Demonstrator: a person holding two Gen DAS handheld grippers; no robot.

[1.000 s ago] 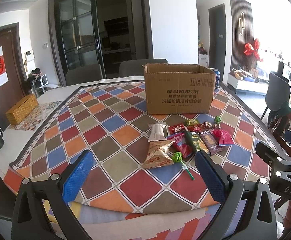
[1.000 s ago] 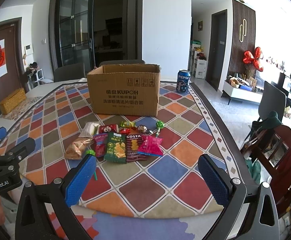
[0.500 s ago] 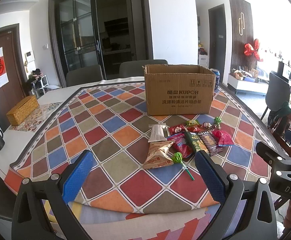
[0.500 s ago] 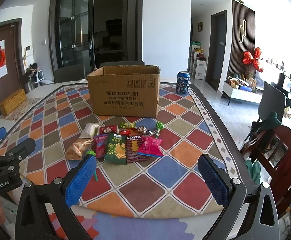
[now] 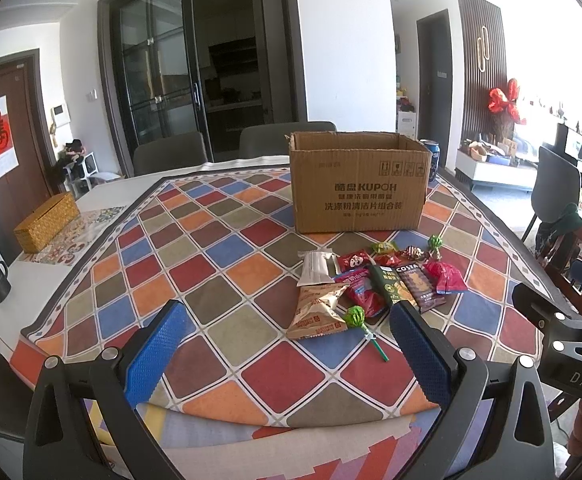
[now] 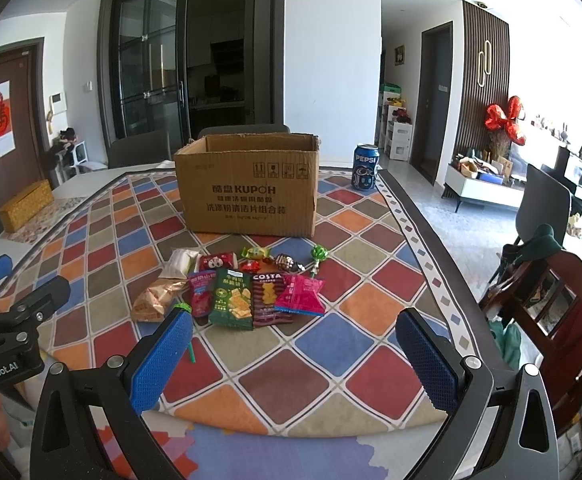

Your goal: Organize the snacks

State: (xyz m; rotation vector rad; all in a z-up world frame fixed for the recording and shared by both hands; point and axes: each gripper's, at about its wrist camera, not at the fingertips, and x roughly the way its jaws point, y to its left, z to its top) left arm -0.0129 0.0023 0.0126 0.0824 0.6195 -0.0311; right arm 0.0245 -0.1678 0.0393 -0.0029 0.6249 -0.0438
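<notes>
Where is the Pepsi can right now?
The Pepsi can stands upright on the patterned tablecloth, just right of the cardboard box in the right wrist view, behind the snacks.

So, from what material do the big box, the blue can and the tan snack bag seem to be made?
Box: brown corrugated cardboard, matt; its top edge looks rough and the print is plain.
Can: probably metal, glossy blue with a silvery rim.
Tan snack bag: likely plastic film; it is crinkled and catches the light, with crimped ends.

Snack packets point(image 6: 247, 288) flat, clustered before open upright cardboard box point(image 6: 247, 188) on tablecloth.
</notes>
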